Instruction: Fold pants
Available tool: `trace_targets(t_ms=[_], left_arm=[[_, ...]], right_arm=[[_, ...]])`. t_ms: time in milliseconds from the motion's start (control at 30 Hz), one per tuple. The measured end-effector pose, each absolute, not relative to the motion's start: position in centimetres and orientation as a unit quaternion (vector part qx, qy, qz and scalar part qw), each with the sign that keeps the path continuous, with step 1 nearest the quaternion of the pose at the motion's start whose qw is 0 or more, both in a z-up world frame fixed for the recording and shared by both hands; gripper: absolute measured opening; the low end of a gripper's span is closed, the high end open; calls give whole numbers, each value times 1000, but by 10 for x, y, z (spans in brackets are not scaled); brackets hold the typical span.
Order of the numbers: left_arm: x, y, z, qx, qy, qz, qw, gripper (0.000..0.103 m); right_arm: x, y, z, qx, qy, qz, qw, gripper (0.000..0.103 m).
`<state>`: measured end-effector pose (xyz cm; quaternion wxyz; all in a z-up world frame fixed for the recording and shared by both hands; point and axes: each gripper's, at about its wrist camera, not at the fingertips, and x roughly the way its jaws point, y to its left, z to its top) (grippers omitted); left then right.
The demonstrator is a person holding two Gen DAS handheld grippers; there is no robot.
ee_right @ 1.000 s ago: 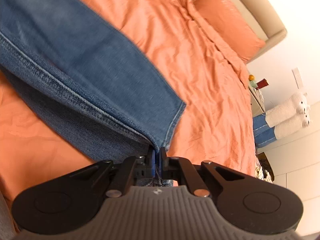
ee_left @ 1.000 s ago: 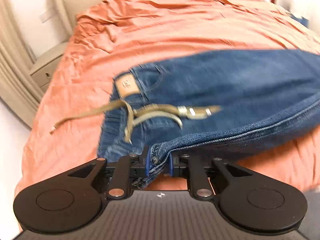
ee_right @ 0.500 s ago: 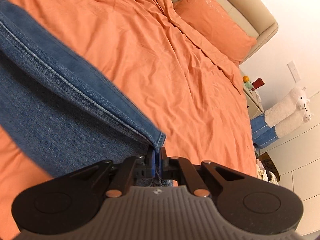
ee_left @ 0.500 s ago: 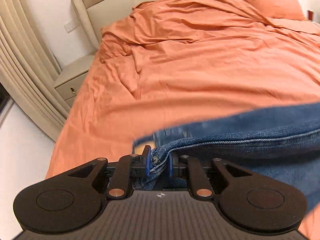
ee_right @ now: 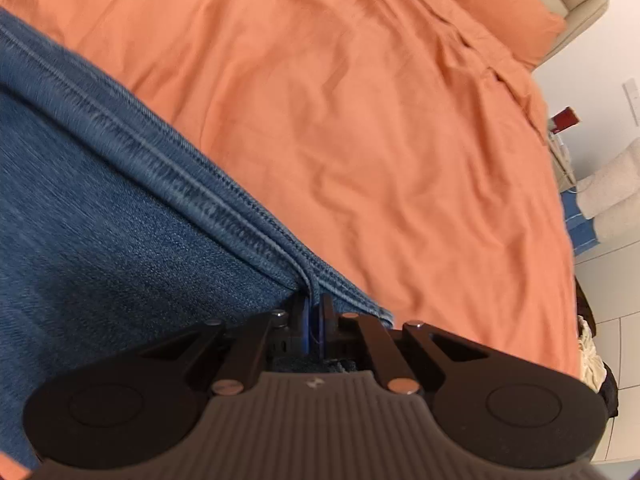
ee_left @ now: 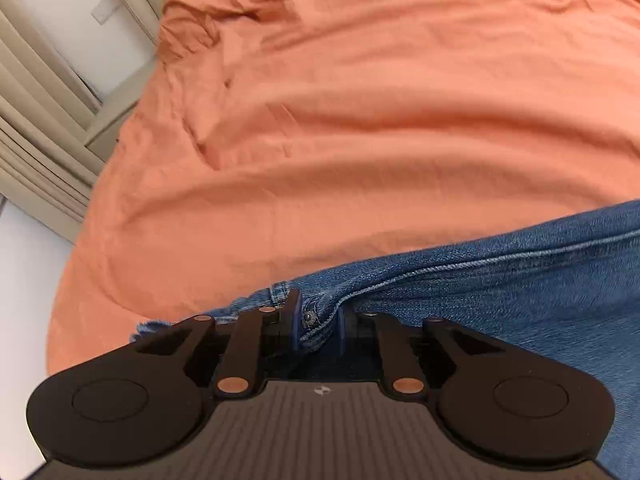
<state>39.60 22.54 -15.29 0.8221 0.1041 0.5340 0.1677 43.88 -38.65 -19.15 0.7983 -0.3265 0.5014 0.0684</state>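
Observation:
Blue jeans stretch from the left gripper toward the right edge of the left wrist view, low over the orange bed sheet. My left gripper is shut on a thick bunch of denim with a metal rivet, near the waist. In the right wrist view the jeans fill the left side, their side seam running down into the jaws. My right gripper is shut on the thin hem end of the leg. The waistband, belt and label are hidden.
The orange sheet covers the whole bed, with a pillow by the beige headboard. Curtains and a bedside cabinet stand left of the bed. On the right are a nightstand with small items, plush slippers and floor tiles.
Both grippers have swept across the bed and sunk toward the sheet, carrying the jeans. The belt, label and waistband have left the left view; the hem edge has dropped out of the right view.

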Motion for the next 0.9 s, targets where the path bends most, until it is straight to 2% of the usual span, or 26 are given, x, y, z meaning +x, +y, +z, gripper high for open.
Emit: trace_targets(t_ms=[200, 433, 500, 533, 567, 600, 667, 800, 900], left_arm=[[403, 226, -168, 91, 541, 173, 818, 19], [385, 229, -140, 68, 508, 163, 843, 20], [381, 229, -136, 68, 506, 160, 845, 27], [380, 229, -133, 67, 505, 159, 846, 28], [379, 229, -131, 65, 503, 158, 847, 33], [379, 228, -127, 62, 500, 157, 850, 53], [373, 225, -113, 57, 481, 158, 861, 84], [361, 220, -88, 45, 463, 142, 874, 84], [344, 215, -83, 43, 460, 129, 878, 84]], right_arm=[[454, -398, -196, -273, 515, 61, 810, 0], [452, -399, -176, -261, 502, 46, 823, 0], [452, -403, -171, -243, 501, 33, 830, 2], [452, -403, -170, -241, 500, 21, 832, 13], [452, -403, -169, -243, 495, 7, 834, 24], [451, -404, -168, -243, 493, -5, 835, 28], [446, -408, -160, -228, 489, -18, 842, 29], [429, -425, -132, -168, 472, -38, 865, 34], [406, -451, -113, -75, 464, -63, 880, 34]])
